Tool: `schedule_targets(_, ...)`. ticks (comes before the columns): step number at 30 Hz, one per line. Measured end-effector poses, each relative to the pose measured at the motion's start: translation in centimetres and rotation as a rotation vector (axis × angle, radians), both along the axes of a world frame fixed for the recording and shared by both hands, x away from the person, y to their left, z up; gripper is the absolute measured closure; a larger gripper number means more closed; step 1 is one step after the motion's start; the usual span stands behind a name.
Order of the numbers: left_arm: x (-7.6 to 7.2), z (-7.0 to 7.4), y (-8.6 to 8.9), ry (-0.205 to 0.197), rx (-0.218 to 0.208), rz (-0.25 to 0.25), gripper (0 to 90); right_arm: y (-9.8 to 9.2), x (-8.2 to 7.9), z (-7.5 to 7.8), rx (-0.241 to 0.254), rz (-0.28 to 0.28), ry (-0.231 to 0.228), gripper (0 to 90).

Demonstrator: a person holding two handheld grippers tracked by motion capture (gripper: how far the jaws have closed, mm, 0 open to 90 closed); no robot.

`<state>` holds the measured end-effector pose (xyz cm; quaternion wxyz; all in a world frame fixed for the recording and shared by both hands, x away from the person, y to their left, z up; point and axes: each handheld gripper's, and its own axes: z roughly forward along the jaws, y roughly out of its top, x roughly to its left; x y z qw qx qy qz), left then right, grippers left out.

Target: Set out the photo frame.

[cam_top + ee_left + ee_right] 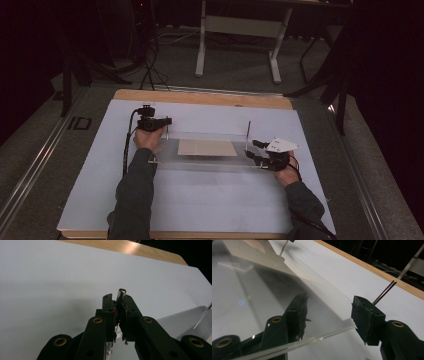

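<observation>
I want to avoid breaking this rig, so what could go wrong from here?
The left gripper is clamped on a thin metal rod; a sideways pull might bend it. The right gripper stands open around the clear sheet's corner, so closing unevenly could tilt or slip the sheet and shift the tan panel on it.

A wooden table [200,96] stands in a dim room, most of its top covered by a pale grey-blue sheet [200,200]; a strip of bare wood shows along the far edge. Around it lies grey carpet floor [235,75], with a metal rail [30,165] running along the left side. Beyond the table stands a white-legged desk frame [239,35], and black cables [150,65] trail across the floor near dark stands at the left. The far corners and the right side fall into deep shadow
</observation>
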<state>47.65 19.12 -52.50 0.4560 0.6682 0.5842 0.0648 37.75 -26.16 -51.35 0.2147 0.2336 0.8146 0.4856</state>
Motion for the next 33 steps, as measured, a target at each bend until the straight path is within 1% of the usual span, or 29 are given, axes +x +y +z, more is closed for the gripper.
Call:
schedule_targets(2, 0.0, 0.0, 0.0, 0.004, 0.002, -0.002, 82.1, 0.0, 0.0, 0.0, 0.0, -0.001, 0.001, 44.8)
schedule_targets(3, 0.1, -0.2, 0.0, 0.019, 0.003, -0.009, 81.4, 0.0, 0.0, 0.0, 0.002, -0.003, 0.003, 44.7)
schedule_targets(4, 0.1, -0.2, 0.0, 0.019, 0.003, -0.009, 79.9, 0.0, 0.0, 0.0, 0.002, -0.003, 0.003, 44.7)
schedule_targets(5, 0.2, -0.6, -0.1, 0.058, 0.01, -0.025, 79.9, 0.0, 0.0, 0.0, 0.003, -0.003, 0.004, 44.8)
schedule_targets(7, 0.0, -0.5, -0.1, 0.038, 0.025, -0.028, 78.3, 0.0, 0.0, 0.0, -0.004, -0.001, 0.004, 44.7)
schedule_targets(9, -0.2, -0.3, 0.0, 0.001, 0.04, -0.037, 77.5, 0.0, 0.0, 0.0, 0.0, -0.002, 0.004, 44.7)
schedule_targets(11, -0.4, -0.1, 0.3, -0.026, 0.039, -0.035, 75.6, 0.0, 0.0, 0.1, 0.005, -0.006, 0.01, 44.8)
schedule_targets(13, -0.7, 0.0, 0.8, -0.043, 0.029, -0.029, 74.6, 0.0, 0.1, 0.1, 0.004, -0.005, 0.014, 44.8)
schedule_targets(14, -0.9, 0.0, 1.0, -0.05, 0.023, -0.035, 73.5, 0.0, 0.1, 0.1, 0.004, -0.004, 0.013, 44.8)
schedule_targets(16, -1.0, 0.1, 1.2, -0.057, 0.025, -0.038, 72.3, 0.0, 0.1, 0.1, 0.003, -0.005, 0.013, 44.8)
schedule_targets(17, -1.3, 0.2, 1.4, -0.071, 0.036, -0.044, 72.3, 0.0, 0.1, 0.1, 0.004, -0.005, 0.013, 44.8)
schedule_targets(18, -1.5, 0.2, 1.5, -0.075, 0.039, -0.045, 72.3, 0.0, 0.1, 0.1, 0.004, -0.005, 0.013, 44.8)
schedule_targets(19, -1.7, 0.3, 1.6, -0.082, 0.034, -0.047, 72.0, 0.0, 0.1, 0.1, 0.005, -0.006, 0.014, 44.8)
schedule_targets(21, -2.1, 0.4, 1.8, -0.098, -0.004, -0.061, 69.4, 0.0, 0.1, 0.2, 0.005, -0.007, 0.014, 44.8)
schedule_targets(22, -2.4, 0.6, 1.9, -0.106, -0.009, -0.069, 68.0, 0.0, 0.1, 0.2, 0.004, -0.008, 0.014, 44.8)
schedule_targets(24, -2.9, 0.9, 1.9, -0.118, 0.019, -0.087, 66.3, 0.0, 0.1, 0.2, 0.003, -0.007, 0.013, 44.8)
schedule_targets(26, -3.5, 1.2, 2.1, -0.136, 0.035, -0.1, 65.2, 0.0, 0.1, 0.2, 0.004, -0.008, 0.014, 44.8)
schedule_targets(27, -3.8, 1.3, 2.1, -0.143, 0.05, -0.11, 64.4, 0.0, 0.1, 0.2, 0.004, -0.008, 0.014, 44.8)
schedule_targets(28, -3.8, 1.3, 2.1, -0.143, 0.05, -0.11, 62.6, 0.0, 0.1, 0.2, 0.004, -0.008, 0.014, 44.8)
schedule_targets(29, -4.3, 1.5, 2.2, -0.159, 0.075, -0.134, 62.6, 0.0, 0.1, 0.2, 0.004, -0.01, 0.014, 44.9)
schedule_targets(30, -4.6, 1.5, 2.2, -0.163, 0.087, -0.14, 62.0, 0.1, 0.0, 0.1, 0.003, -0.013, 0.011, 44.9)
schedule_targets(33, -5.4, 1.6, 2.5, -0.186, 0.101, -0.154, 62.0, 0.1, 0.0, 0.2, 0.002, -0.013, 0.014, 44.9)
